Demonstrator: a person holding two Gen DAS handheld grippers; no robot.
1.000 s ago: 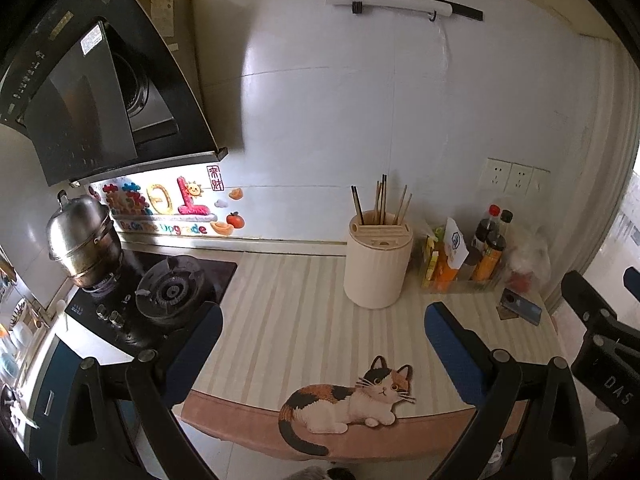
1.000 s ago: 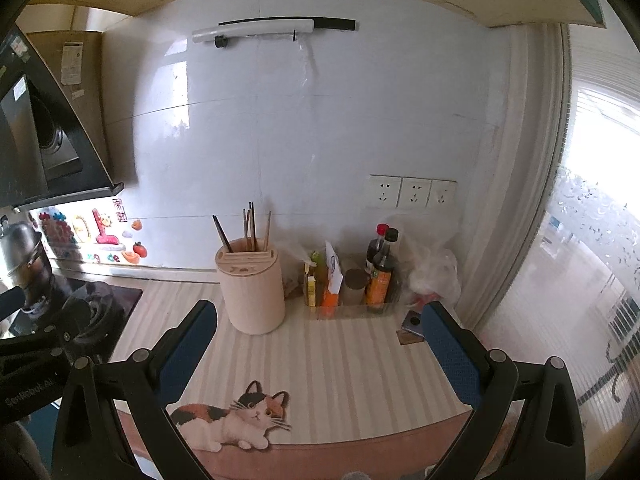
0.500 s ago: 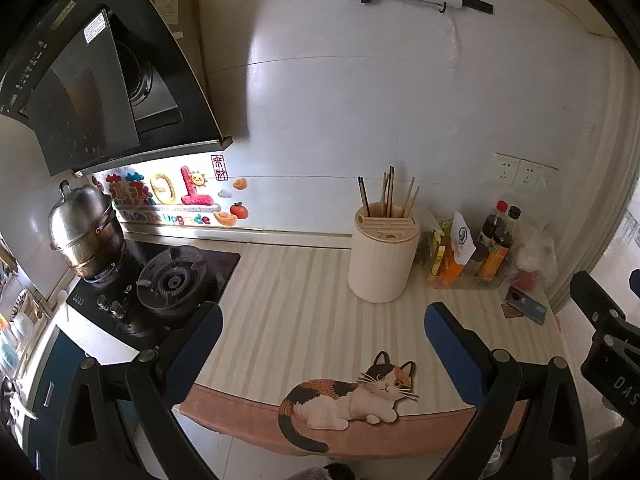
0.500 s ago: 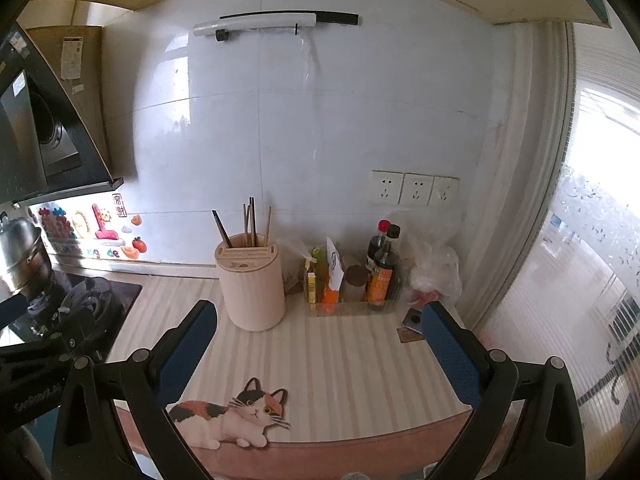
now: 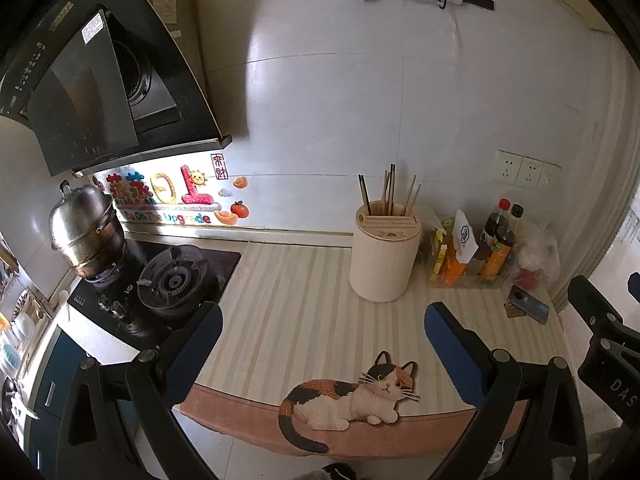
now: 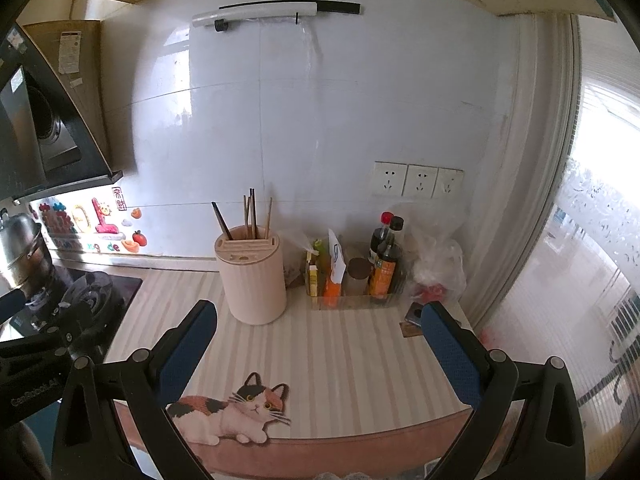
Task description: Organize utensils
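Both grippers, left (image 5: pixel 324 322) and right (image 6: pixel 318 320), hover spread and empty; the holder (image 5: pixel 384 256) near the worktop's (image 5: pixel 300 300) back edge hides the chopsticks' (image 5: pixel 390 194) lower halves.

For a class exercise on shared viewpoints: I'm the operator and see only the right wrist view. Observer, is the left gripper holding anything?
Observer: No. The left gripper is open and empty.
Operator: The phone is half hidden here. Is anything on it?
Observer: Nothing. The phone lies flat beside the tray.
Operator: The pot is cut off at my edge. Is it covered?
Observer: Yes. The pot is covered and sits at the back of the stove.
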